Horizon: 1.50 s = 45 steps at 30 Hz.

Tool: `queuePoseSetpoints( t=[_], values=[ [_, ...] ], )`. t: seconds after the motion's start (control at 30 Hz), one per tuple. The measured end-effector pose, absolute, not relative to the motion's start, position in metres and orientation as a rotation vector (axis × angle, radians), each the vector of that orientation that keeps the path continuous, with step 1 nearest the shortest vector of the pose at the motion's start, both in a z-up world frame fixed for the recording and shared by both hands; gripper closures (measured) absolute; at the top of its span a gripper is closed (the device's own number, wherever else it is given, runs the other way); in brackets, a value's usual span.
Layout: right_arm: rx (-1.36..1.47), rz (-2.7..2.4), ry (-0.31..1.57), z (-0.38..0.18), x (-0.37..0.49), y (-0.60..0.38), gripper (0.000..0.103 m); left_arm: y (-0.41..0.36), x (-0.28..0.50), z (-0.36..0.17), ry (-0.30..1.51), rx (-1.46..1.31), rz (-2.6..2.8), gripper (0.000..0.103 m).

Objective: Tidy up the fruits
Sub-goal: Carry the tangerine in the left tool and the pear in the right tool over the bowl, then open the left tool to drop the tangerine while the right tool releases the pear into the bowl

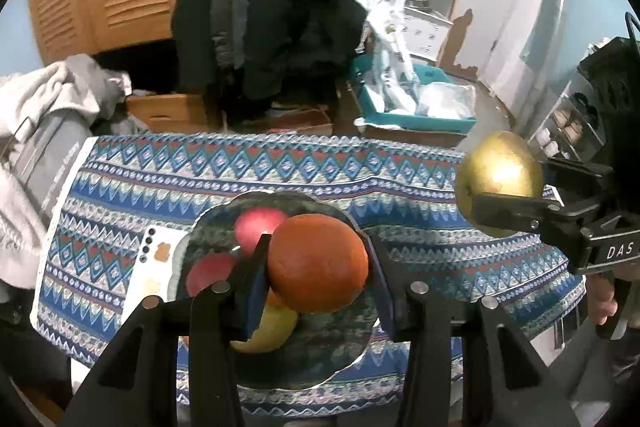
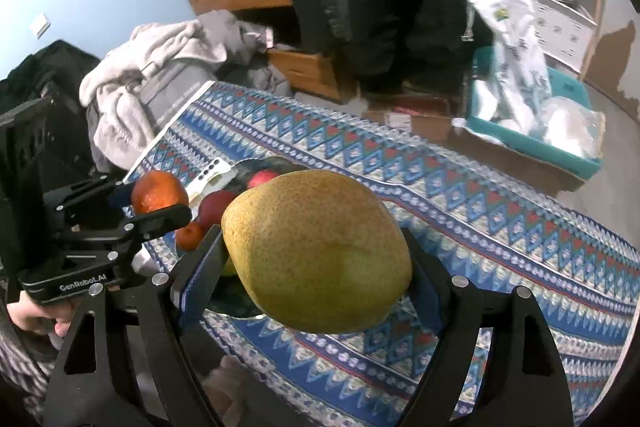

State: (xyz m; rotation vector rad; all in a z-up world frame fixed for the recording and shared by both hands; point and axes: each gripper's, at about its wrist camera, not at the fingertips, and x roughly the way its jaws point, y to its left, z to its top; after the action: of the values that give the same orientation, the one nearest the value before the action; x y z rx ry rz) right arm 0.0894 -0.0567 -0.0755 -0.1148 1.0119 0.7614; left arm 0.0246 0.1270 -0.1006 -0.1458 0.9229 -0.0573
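Note:
My left gripper [image 1: 318, 263] is shut on an orange [image 1: 318, 263] and holds it above a dark patterned plate [image 1: 332, 351]. The plate holds two red apples [image 1: 256, 225], a yellow fruit [image 1: 268, 331] and a small orange fruit [image 2: 190, 235]. My right gripper [image 2: 316, 251] is shut on a yellow-green pear [image 2: 316, 251] and holds it above the table, to the right of the plate [image 2: 236, 303]. The pear [image 1: 498, 171] and right gripper show at the right of the left wrist view. The left gripper with its orange [image 2: 158, 191] shows at the left of the right wrist view.
A blue patterned cloth [image 1: 400, 179] covers the table. A white phone [image 1: 150, 267] lies left of the plate. Grey clothes [image 1: 52, 99] are piled at the far left. Behind the table are a teal bin [image 1: 416, 107], cardboard boxes, hanging coats and a wooden shelf.

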Motion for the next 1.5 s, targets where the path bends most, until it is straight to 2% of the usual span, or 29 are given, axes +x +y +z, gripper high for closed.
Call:
queuePoseSetpoints(
  t=[0.57,1.07,1.5],
  values=[
    [-0.205,0.838,1.113,-0.110,0.077,0.015,0.020,0.181,0.010,-0.137,1.000,-0.214,0.038,0.057],
    [-0.280,0.828,1.275,-0.174,0.070,0.038,0.020,0.191,0.017,-0.174,1.104,-0.228,0.078,0.057],
    [-0.321,0.808,1.347,-0.205,0.072,0.046,0.019,0.189,0.026,-0.202,1.194,-0.247,0.074,0.057]
  ],
)
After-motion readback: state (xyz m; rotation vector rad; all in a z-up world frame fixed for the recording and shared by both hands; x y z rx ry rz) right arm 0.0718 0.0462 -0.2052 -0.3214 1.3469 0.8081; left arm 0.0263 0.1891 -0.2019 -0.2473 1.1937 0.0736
